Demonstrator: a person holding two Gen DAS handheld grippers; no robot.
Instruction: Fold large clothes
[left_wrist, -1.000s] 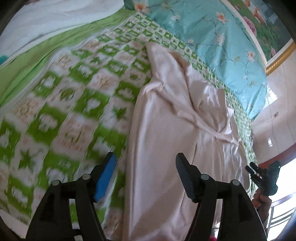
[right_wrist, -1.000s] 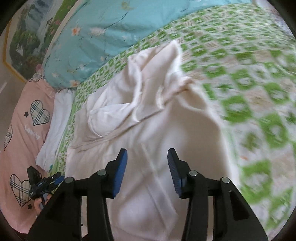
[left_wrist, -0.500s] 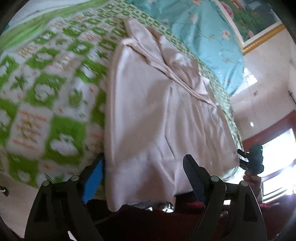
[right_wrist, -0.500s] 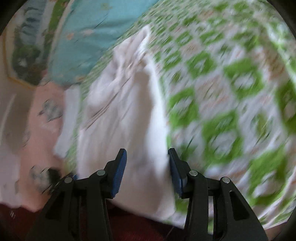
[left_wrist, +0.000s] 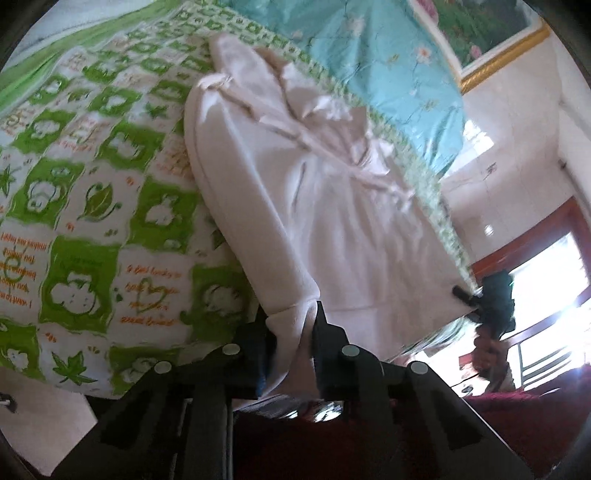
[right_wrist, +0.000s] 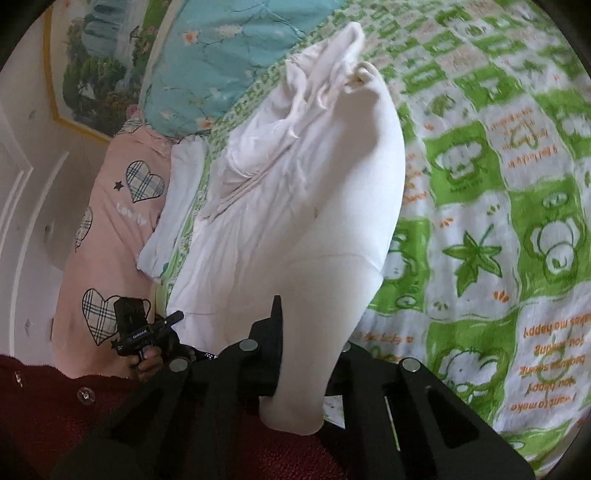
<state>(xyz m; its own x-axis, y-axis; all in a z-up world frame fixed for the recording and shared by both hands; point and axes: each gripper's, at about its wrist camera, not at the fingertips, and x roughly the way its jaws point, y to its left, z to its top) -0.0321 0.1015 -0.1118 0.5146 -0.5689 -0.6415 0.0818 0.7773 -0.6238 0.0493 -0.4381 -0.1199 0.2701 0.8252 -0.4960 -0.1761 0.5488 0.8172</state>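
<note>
Nearest in the left wrist view, the left gripper has its two black fingers closing on a bunched corner of the pale pink garment — the cloth fills the narrow gap between them and hangs down a little below. In the right wrist view the right gripper is the same: its jaws are closing, and a thick fold of the garment's other near corner sits between them, covering most of the right finger. Under both grippers there is dark red fabric, close to the cameras.

The garment lies on the green-and-white checked bedspread, along its edge. Its long axis runs away from the grippers: the hem is at the near end, and the crumpled collar and sleeve part points to the far end, toward the turquoise floral quilt. The near hem is lifted a little off the bed.

Beside the bed stands a pink cushion with plaid hearts. On the far wall hangs a framed landscape picture.
</note>
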